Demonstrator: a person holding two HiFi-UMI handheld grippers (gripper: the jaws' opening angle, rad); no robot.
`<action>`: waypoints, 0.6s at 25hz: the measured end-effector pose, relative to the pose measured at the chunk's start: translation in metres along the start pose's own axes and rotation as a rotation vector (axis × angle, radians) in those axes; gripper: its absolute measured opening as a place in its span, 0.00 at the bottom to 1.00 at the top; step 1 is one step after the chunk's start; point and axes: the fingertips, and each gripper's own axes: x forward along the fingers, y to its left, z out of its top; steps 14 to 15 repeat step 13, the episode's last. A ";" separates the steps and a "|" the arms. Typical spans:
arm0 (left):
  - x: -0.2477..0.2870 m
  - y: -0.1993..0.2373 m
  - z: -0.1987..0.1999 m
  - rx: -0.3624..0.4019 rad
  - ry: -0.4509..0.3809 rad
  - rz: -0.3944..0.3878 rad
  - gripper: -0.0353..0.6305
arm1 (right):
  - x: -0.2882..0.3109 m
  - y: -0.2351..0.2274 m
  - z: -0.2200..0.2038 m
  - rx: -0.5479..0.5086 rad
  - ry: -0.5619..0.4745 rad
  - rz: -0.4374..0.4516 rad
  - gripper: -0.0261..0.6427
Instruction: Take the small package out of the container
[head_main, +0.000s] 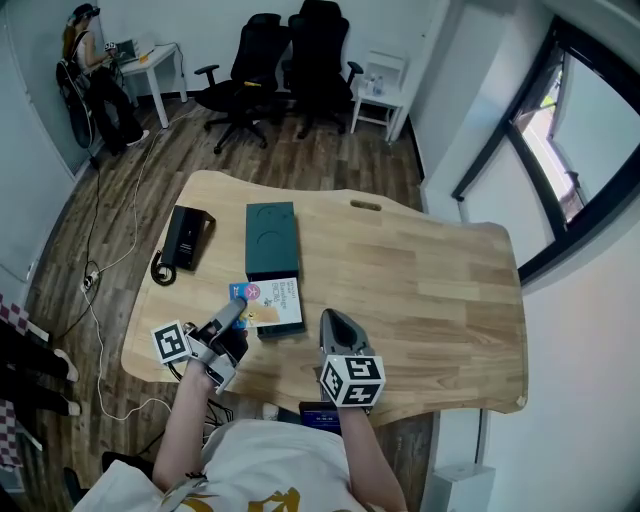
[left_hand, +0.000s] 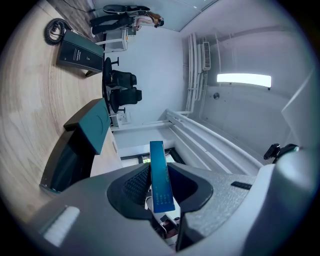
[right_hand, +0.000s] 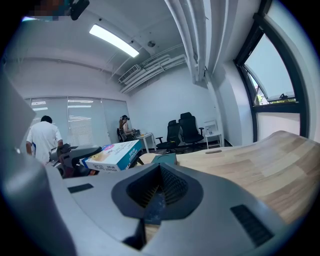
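Note:
The small package (head_main: 275, 302), a white and blue carton, is held off the table over the near end of the dark teal container (head_main: 271, 238). My left gripper (head_main: 235, 305) is shut on its left edge. In the left gripper view the package's blue edge (left_hand: 161, 175) stands upright between the pads of the left gripper (left_hand: 159, 185), and the container (left_hand: 92, 127) lies to the left on the wood. My right gripper (head_main: 333, 318) rests just right of the package, jaws together and empty. The right gripper (right_hand: 157, 192) looks over the tabletop; the package (right_hand: 112, 155) and container (right_hand: 162, 159) show at left.
A black desk phone (head_main: 185, 238) with a coiled cord lies on the wooden table (head_main: 430, 290), left of the container. Beyond the table stand black office chairs (head_main: 280, 60) and a white side table (head_main: 380, 90). A person (head_main: 95, 70) is at a desk at far left.

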 end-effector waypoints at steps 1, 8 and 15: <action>-0.001 0.001 0.000 -0.002 0.001 0.004 0.20 | 0.001 0.000 -0.001 -0.001 0.003 0.001 0.04; -0.001 0.010 0.007 -0.014 -0.013 0.015 0.20 | 0.011 0.001 -0.002 -0.016 0.018 0.008 0.04; 0.000 0.017 0.014 -0.025 -0.014 0.011 0.20 | 0.018 0.001 -0.005 -0.021 0.023 0.009 0.04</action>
